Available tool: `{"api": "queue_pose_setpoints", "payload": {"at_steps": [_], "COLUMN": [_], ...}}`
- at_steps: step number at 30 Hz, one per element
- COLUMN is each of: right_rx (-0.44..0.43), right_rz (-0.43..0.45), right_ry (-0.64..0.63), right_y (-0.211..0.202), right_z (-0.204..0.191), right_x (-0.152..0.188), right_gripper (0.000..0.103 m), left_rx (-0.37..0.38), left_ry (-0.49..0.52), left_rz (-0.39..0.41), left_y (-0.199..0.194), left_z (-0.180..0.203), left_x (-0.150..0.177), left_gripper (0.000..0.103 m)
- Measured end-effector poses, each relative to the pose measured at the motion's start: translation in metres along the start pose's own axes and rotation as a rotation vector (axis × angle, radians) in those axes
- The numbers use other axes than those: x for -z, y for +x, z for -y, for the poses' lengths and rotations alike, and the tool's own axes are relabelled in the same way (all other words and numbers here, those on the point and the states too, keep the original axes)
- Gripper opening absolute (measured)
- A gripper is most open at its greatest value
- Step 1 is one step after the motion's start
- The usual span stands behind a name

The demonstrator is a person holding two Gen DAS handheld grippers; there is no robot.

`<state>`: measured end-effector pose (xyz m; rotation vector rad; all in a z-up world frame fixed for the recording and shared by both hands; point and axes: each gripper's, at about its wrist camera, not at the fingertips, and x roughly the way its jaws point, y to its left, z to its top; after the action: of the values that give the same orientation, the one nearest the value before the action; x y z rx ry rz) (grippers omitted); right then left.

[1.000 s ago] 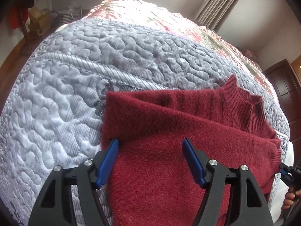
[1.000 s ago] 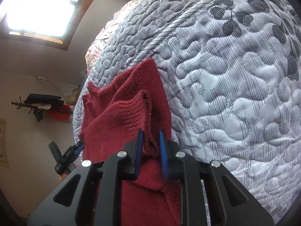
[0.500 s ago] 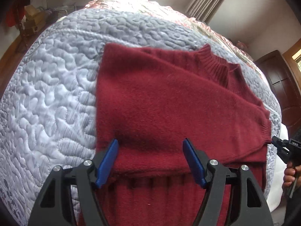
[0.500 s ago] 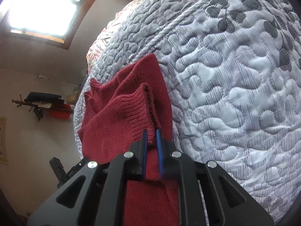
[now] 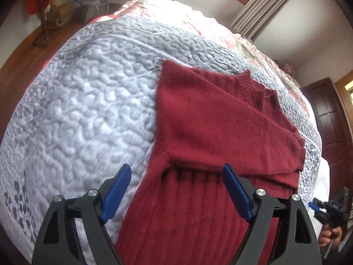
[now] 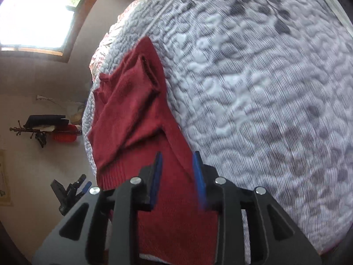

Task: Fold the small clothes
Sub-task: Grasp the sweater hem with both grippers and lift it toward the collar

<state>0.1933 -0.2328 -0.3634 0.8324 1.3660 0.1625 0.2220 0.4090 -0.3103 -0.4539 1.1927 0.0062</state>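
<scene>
Dark red sweater (image 5: 211,132) lies flat on the grey quilted bedspread (image 5: 83,110), one sleeve folded across its front. Left gripper (image 5: 176,190) spread wide above the hem, holding nothing. Right gripper (image 6: 177,176) parted, empty. No legible writing or labels visible.

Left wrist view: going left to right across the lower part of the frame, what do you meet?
Grey quilted bedspread → left gripper's left blue finger → red sweater → its right blue finger → right gripper, at the far right edge with a hand below it.
</scene>
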Motion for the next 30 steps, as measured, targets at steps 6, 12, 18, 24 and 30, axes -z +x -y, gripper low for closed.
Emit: {"api": "queue_pose_setpoints", "payload": {"at_steps": [6, 12, 18, 24, 30], "right_rx": [0.071, 0.093, 0.041, 0.009, 0.042], "right_rz": [-0.116, -0.174, -0.197, -0.225, -0.259], "right_ry": [0.078, 0.111, 0.155, 0.171, 0.152], "right_y": [-0.019, -0.029, -0.019, -0.003, 0.023], "right_z": [0.051, 0.088, 0.112, 0.122, 0.116], "right_x": [0.123, 0.201, 0.227, 0.233, 0.234], "right_gripper": [0.058, 0.059, 0.059, 0.059, 0.059], "left_rx": [-0.006, 0.007, 0.081, 0.122, 0.121], "left_ry": [-0.132, -0.167, -0.215, -0.226, -0.223], "left_rz": [-0.111, -0.223, -0.307, -0.369, -0.39], "left_y": [-0.051, -0.067, -0.06, -0.048, -0.038], "left_z": [-0.067, -0.105, -0.123, -0.128, -0.121], "left_x": [0.092, 0.183, 0.228, 0.24, 0.235], "left_gripper": [0.086, 0.086, 0.086, 0.086, 0.088]}}
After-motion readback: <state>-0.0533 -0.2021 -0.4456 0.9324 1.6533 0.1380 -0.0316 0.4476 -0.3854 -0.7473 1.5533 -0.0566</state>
